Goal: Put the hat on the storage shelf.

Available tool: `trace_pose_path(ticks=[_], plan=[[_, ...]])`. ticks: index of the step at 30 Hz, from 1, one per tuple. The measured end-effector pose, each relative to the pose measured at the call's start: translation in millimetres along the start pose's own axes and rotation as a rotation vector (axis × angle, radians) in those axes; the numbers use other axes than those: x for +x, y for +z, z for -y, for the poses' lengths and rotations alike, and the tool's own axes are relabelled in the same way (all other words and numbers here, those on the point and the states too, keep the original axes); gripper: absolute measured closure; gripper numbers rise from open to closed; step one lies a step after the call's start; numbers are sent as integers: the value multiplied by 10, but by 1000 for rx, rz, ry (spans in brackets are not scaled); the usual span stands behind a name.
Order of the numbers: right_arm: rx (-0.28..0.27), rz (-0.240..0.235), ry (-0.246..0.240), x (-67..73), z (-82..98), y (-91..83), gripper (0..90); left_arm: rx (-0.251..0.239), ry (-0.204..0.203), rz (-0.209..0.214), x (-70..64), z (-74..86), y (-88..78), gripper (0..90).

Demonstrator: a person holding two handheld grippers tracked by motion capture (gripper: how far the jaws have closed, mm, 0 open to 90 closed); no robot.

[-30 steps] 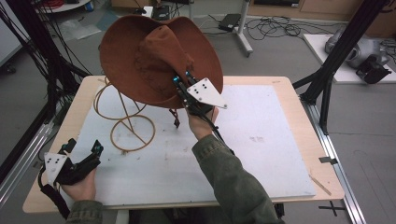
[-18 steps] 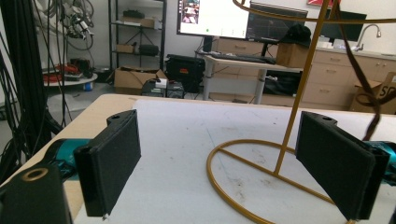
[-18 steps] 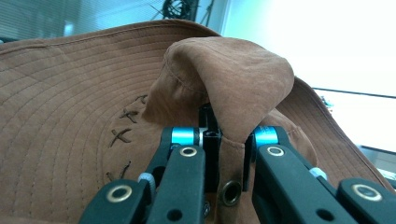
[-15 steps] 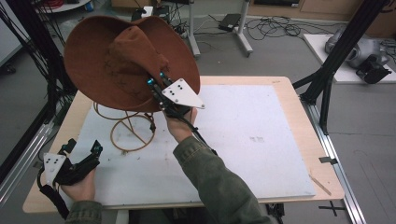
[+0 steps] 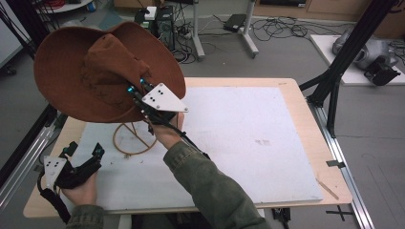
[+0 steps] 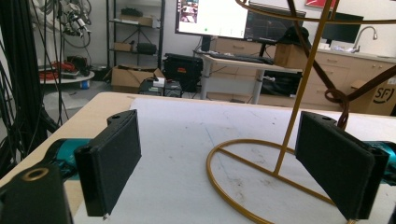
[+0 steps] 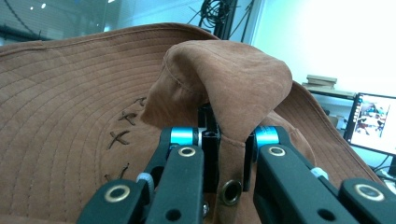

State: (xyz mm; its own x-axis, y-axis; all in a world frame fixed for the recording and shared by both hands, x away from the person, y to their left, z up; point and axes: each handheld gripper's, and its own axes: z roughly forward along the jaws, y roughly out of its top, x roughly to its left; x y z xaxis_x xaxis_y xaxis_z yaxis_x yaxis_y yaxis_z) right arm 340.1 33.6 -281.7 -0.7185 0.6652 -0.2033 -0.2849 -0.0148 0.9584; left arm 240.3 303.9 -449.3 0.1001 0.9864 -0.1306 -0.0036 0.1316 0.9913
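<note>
A brown wide-brimmed hat [image 5: 95,71] hangs in the air over the table's left side. My right gripper [image 5: 138,93] is shut on a fold of its crown. In the right gripper view the jaws [image 7: 226,154] pinch the suede beside a metal eyelet, with the hat's brim [image 7: 70,116] spreading to the left. Under the hat stands a gold wire stand [image 5: 131,143]; its base ring shows and its top is hidden by the brim. My left gripper [image 5: 85,148] rests open at the front left. Its wide jaws [image 6: 224,168] frame the stand's upright [image 6: 299,93].
A white mat [image 5: 248,143] covers most of the wooden table [image 5: 291,90]. Black frame posts stand at the left edge [image 5: 28,143] and at the right [image 5: 344,62]. Cables and equipment lie on the floor beyond the far edge.
My right gripper has carried the hat leftward, so the brim now covers the top of the gold stand. The left gripper has stayed where it was.
</note>
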Motion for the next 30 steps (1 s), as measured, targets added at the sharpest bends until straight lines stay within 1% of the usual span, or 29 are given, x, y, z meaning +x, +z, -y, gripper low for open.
trace_pose_path(ticks=[4, 5, 8, 10, 14, 16, 20, 25, 29, 30], plan=[[17, -13, 7, 25, 4, 13, 857, -1, -1, -1, 0, -1, 1, 147], [25, -16, -1, 28, 13, 18, 856, -1, -2, 0, 1, -2, 1, 147], [41, -23, 1, 56, 54, 20, 853, -1, -6, -1, 6, -2, 0, 147], [38, -23, 10, 75, 87, 10, 853, -3, -9, -2, 7, -1, -1, 147], [52, -26, 6, 94, 144, -6, 847, -2, -7, -1, 2, -1, -1, 147], [51, -25, 2, 101, 156, -12, 844, 1, -2, 1, 3, 0, 1, 147], [57, -31, -6, 117, 179, -23, 834, 3, -5, 2, 2, 3, 7, 147], [63, -31, -4, 136, 197, -13, 836, 2, -5, 3, 2, 3, 6, 147], [86, -33, -15, 154, 195, -14, 838, 4, -6, 3, 1, 6, 12, 147], [95, -33, -11, 157, 194, -14, 839, 4, -6, 4, 0, 6, 12, 147]])
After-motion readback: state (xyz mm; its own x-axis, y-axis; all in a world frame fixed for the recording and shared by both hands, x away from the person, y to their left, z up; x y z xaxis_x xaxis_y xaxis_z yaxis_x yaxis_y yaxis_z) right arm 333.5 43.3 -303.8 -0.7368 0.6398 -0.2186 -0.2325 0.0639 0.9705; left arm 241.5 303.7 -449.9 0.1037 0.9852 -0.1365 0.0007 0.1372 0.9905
